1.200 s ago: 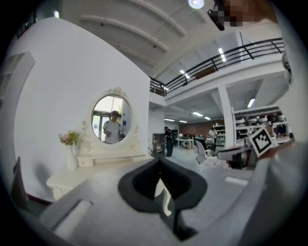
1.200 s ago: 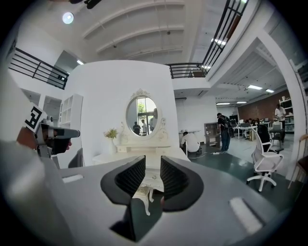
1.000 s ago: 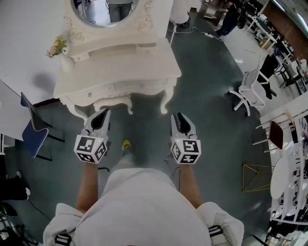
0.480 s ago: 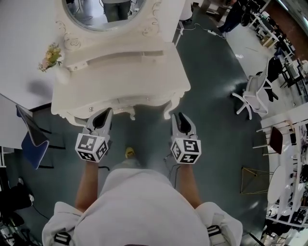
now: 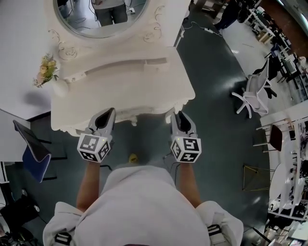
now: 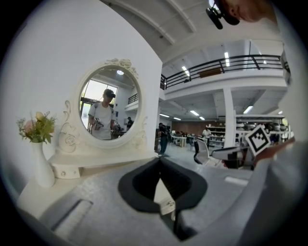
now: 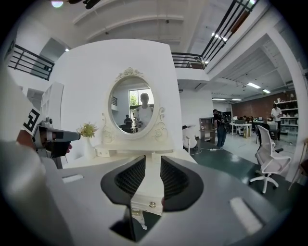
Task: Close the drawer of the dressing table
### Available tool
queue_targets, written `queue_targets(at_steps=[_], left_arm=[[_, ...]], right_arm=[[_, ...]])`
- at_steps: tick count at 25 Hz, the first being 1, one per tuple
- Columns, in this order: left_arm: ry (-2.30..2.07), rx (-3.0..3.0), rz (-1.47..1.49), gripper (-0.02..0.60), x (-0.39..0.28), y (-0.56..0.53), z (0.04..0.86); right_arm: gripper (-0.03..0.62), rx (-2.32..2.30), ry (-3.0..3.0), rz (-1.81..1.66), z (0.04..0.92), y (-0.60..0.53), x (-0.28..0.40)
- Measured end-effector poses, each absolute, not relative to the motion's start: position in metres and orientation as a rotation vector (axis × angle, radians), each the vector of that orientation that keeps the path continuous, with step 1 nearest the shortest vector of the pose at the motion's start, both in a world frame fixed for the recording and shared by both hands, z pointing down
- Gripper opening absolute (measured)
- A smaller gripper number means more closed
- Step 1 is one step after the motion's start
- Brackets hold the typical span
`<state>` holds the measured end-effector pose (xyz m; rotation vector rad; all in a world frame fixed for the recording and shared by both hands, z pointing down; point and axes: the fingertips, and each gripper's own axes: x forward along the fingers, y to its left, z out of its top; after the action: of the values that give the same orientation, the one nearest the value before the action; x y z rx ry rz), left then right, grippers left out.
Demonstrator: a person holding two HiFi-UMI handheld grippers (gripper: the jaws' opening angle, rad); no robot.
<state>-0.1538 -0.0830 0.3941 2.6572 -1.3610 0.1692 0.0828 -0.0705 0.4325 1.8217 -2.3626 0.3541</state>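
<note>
Dark green floor surrounds one white dressing table (image 5: 139,79) bearing one oval mirror (image 5: 98,17) and one flower vase (image 5: 57,89). Its drawer (image 7: 147,192) runs left-right, front facing you, just beyond your right gripper (image 5: 178,116), whose jaws stand slightly apart, framing one knob (image 7: 152,204). Your left gripper (image 5: 109,112) has its jaws together.

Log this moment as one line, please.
left gripper: shut, empty | right gripper: open, empty | both at front edge of cream carved dressing table | contact: cannot tell

I read cream-white carved dressing table (image 5: 125,86) as painted wood, satin-smooth. Oval mirror (image 5: 98,14): glossy glass. Small drawer knob (image 7: 152,205): shiny metal (brassy, I think). Right gripper (image 7: 152,161): matt grey plastic, black ribbed pads (image 7: 130,178). Dark teal floor (image 5: 211,96): smooth, faint sheen.
</note>
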Motion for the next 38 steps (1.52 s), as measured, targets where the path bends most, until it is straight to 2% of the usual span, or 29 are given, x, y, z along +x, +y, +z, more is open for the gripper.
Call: queue_targets(at_steps=[15,38], left_arm=[[-1.318,2.633,0.178,0.000,-0.150,-0.146,0.409],[-1.446,2.506,0.300,0.000,-0.104,-0.311,0.447]], right_arm=[[0.084,1.811,-2.338,0.372,0.439,-0.136,0.083],[0.084,1.554,-2.454,0.423,0.484,-0.336,0.106]])
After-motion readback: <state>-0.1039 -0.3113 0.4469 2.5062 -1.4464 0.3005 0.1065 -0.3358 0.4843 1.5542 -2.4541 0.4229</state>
